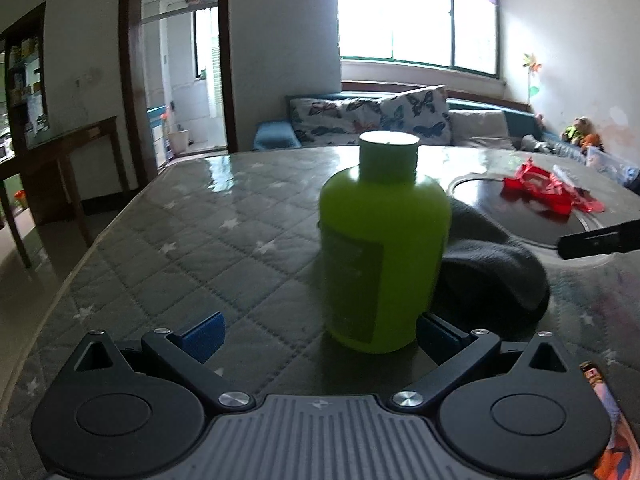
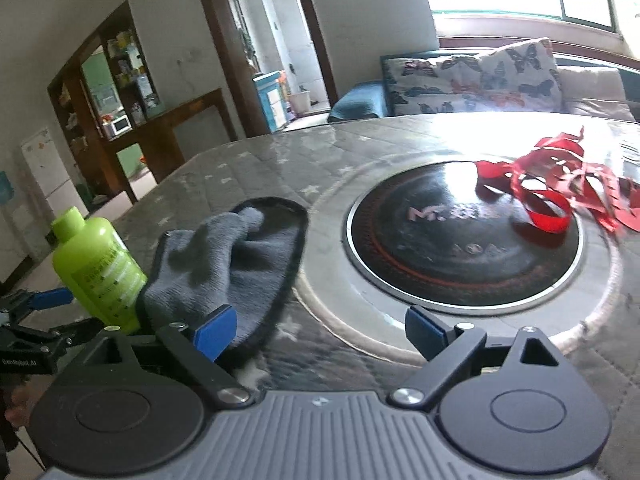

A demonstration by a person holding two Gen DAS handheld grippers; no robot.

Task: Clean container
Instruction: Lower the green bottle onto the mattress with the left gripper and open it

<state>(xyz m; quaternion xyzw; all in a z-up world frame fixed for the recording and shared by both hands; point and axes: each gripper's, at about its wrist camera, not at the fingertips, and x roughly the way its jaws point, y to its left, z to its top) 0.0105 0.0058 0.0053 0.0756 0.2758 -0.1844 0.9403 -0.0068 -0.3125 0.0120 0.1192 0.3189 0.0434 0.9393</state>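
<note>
Left wrist view: green bottle (image 1: 384,240) upright on the quilted table cover (image 1: 180,232), cap on, pale label facing the camera, standing just ahead of the left gripper (image 1: 318,336) and right of its centre line. Jaws spread wide, nothing between them; right blue pad (image 1: 434,338) just beside the bottle's base, contact impossible to judge; left blue pad (image 1: 204,336) well apart from it. Grey cloth (image 1: 492,276) bunched directly behind and right of the bottle, touching or nearly so. Beyond it, round black cooktop (image 1: 532,216) set into the table, with red ribbon (image 1: 548,192) lying on its far side. Dark tip of the other gripper poking in at the right edge. Right wrist view: right gripper (image 2: 320,334) also spread open and empty, low over the table edge, pointing toward the cooktop (image 2: 460,248). Grey cloth (image 2: 228,264) just ahead of its left blue pad (image 2: 214,334), partly overlapped by it. Green bottle (image 2: 98,268) far left, against the cloth's left side, well apart from this gripper's open gap. Left gripper (image 2: 52,312) visible at the left edge, one blue pad on the bottle's left, a dark arm reaching under its base. Red ribbon (image 2: 560,188) strewn across the cooktop's far right.
</note>
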